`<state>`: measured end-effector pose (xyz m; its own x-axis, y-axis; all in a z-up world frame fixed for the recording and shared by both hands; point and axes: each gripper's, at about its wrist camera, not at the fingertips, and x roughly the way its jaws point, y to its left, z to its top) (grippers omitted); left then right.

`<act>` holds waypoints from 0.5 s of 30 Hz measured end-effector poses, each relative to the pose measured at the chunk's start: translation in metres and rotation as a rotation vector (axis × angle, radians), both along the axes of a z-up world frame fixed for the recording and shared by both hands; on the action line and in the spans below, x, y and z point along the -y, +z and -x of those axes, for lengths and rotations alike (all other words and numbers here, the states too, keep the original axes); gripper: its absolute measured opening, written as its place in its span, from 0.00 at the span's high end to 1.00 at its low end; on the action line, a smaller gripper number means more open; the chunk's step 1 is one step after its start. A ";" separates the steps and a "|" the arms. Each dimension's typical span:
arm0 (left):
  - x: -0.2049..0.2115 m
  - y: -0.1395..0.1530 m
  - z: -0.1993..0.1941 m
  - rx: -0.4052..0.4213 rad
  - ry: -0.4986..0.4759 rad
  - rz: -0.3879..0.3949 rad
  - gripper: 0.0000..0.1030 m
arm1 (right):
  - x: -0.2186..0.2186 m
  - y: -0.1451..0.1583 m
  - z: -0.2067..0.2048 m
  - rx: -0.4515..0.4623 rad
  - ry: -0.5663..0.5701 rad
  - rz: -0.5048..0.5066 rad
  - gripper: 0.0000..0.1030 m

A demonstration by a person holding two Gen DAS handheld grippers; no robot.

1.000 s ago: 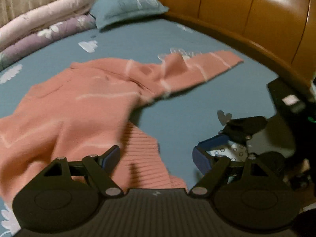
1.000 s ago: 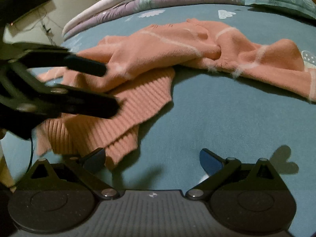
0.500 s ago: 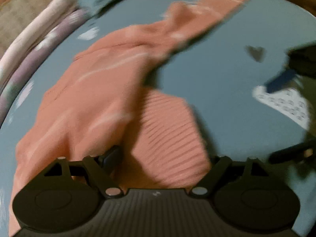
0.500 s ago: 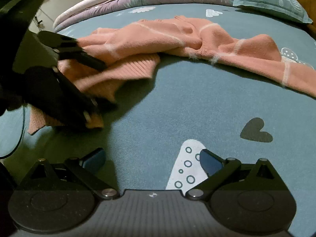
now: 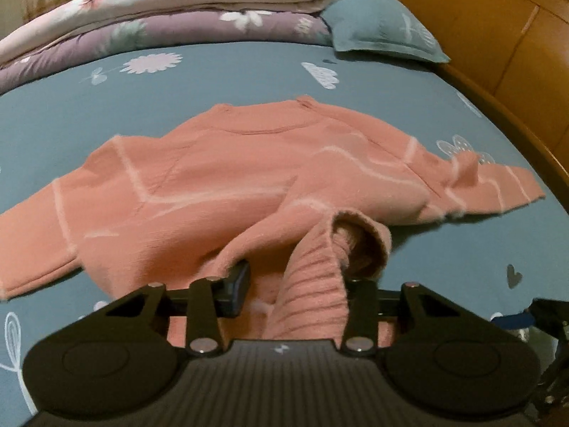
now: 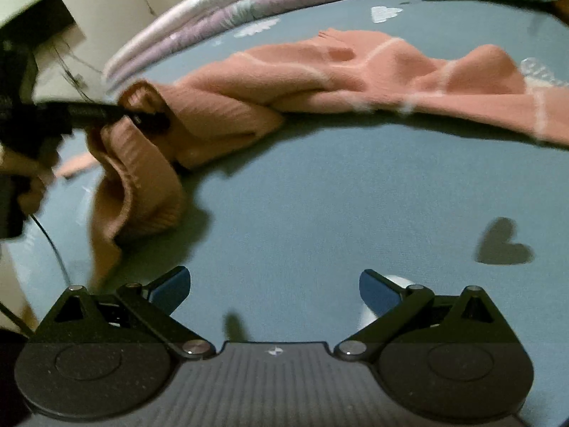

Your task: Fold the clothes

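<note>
A salmon-pink knit sweater [image 5: 220,174] with pale stripes lies spread on the blue bedsheet [image 5: 213,71]. Its ribbed hem [image 5: 313,284] is bunched between my left gripper's [image 5: 295,284] jaws, which are shut on it and hold it lifted off the bed. In the right wrist view the same sweater [image 6: 320,74] lies across the back, and my left gripper [image 6: 142,117] holds the hanging ribbed hem [image 6: 142,192] at the left. My right gripper [image 6: 274,290] is open and empty, low over bare sheet, apart from the sweater.
Folded quilts [image 5: 177,10] and a teal pillow [image 5: 380,32] lie along the far side of the bed. A wooden headboard [image 5: 498,42] runs along the right. A wall and cables [image 6: 71,67] are beyond the bed's left edge.
My left gripper closed on the sweater's ribbed hem and lifted it, swinging to face the quilts. My right gripper stayed open and shifted slightly over the sheet.
</note>
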<state>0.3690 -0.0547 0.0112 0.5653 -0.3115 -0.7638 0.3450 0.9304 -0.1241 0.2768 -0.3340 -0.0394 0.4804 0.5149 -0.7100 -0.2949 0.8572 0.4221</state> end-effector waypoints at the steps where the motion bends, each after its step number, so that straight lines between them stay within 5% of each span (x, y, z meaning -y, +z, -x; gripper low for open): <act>1: -0.004 0.000 -0.003 -0.003 0.013 0.007 0.64 | -0.003 0.000 -0.003 0.001 0.008 -0.023 0.00; 10: -0.025 -0.002 -0.019 -0.053 -0.007 0.080 0.64 | -0.016 -0.029 -0.063 -0.027 0.014 -0.319 0.00; 15: -0.027 0.011 -0.005 0.010 -0.120 0.031 0.71 | -0.007 -0.042 -0.074 0.019 -0.031 -0.417 0.01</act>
